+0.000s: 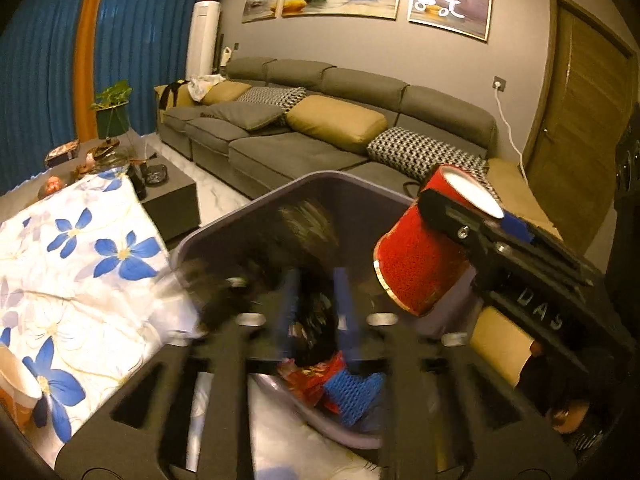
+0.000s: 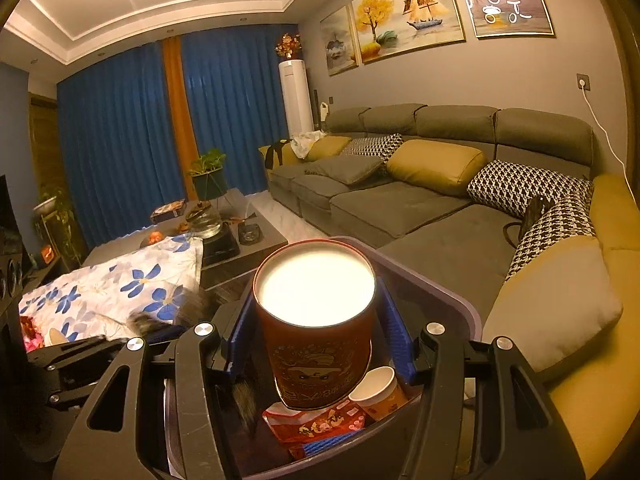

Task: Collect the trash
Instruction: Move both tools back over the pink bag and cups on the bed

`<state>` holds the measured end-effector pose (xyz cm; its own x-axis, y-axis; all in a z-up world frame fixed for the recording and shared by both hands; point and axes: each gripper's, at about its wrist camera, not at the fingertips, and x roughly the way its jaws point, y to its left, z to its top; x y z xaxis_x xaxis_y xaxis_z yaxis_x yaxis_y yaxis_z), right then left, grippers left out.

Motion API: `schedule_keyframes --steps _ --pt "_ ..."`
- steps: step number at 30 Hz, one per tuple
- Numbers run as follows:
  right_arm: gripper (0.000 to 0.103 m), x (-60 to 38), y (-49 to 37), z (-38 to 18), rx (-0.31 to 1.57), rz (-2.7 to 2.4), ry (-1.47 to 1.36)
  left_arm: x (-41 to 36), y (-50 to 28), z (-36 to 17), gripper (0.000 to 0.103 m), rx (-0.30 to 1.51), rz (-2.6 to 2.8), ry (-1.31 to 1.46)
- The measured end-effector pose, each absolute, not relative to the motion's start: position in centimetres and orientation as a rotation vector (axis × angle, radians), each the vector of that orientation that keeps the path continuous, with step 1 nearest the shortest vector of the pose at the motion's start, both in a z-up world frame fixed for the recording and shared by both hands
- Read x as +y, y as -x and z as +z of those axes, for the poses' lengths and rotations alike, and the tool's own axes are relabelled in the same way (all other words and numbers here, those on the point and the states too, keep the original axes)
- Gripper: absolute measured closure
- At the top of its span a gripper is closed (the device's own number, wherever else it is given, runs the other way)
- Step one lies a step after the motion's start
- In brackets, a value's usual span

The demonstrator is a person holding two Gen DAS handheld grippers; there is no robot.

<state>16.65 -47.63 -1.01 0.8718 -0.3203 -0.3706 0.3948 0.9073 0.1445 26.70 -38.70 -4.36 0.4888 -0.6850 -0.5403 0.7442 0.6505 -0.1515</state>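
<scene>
Our left claw [image 1: 316, 312] hangs over the purple plastic bin [image 1: 240, 220], its blue ribbed fingers [image 1: 290, 312] blurred and parted to a middling gap, with nothing we can make out pressed between them. Something dark and streaky shows between and beyond the fingers; we cannot tell what it is. Below the fingertips, in the bin's bottom, lie a crumpled red wrapper [image 1: 312, 380] and a scrap of blue foam netting [image 1: 352, 396]. To the claw's right, our other tool carries a red paper cup [image 1: 420, 252], tapered, pebble-textured and gold-rimmed, tilted over the bin. To the left spreads a soft white cloth with blue flowers [image 1: 80, 272].

From the right wrist, our right claw [image 2: 316, 328] grips the red cup [image 2: 316, 344], upright, its blue pads [image 2: 396, 344] flat against both sides and its white inside glaring under the light. Directly beneath it in the bin [image 2: 460, 304] sit the glossy wrapper [image 2: 316, 424], the netting [image 2: 320, 449] and a smaller orange paper cup [image 2: 380, 392] lying on its side. A dark furry strip [image 2: 244, 404] hangs by the left finger. A grey sofa [image 2: 400, 208] lies beyond the bin.

We judge the risks modest but real. Thin paper walls can buckle under a hard squeeze, and a cup released while tilted could strike the rim and roll out onto the cloth. With both tools crowding one opening, a knock between them could jar the cup loose.
</scene>
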Motion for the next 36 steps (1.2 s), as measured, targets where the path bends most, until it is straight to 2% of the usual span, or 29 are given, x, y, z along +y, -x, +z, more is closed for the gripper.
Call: schedule_keyframes --steps 1,3,5,7,9,15,23,36 --pt "0.047 -47.7 -16.7 -1.0 0.350 -0.378 -0.223 -38.4 -26.7 -4.3 0.047 0.603 -0.864 -0.102" --pt "0.047 -47.8 -16.9 -1.2 0.355 -0.376 -0.229 -37.5 -26.7 -4.2 0.034 0.588 -0.834 -0.091" --pt "0.043 -47.7 -17.1 -1.3 0.360 -0.376 -0.231 -36.4 -26.9 -4.0 0.027 0.588 -0.793 -0.073" --pt "0.034 -47.6 -17.2 -1.3 0.361 -0.372 -0.233 -35.1 -26.9 -3.8 0.024 0.592 -0.761 -0.056" --pt "0.033 -47.4 -17.1 -1.2 0.354 -0.370 -0.231 -33.7 -26.4 -3.4 0.020 0.576 -0.713 -0.053" --pt "0.029 -45.7 -15.4 0.2 0.300 -0.375 -0.203 -29.3 -24.7 -1.9 0.015 0.514 -0.591 -0.032" --pt "0.023 -40.7 -12.7 1.5 0.250 -0.296 -0.163 -21.4 -21.9 -0.8 0.013 0.472 -0.395 -0.018" --pt "0.023 -27.9 -15.3 -0.1 0.338 -0.047 -0.058 -7.1 -19.9 -1.5 0.013 0.498 -0.091 0.052"
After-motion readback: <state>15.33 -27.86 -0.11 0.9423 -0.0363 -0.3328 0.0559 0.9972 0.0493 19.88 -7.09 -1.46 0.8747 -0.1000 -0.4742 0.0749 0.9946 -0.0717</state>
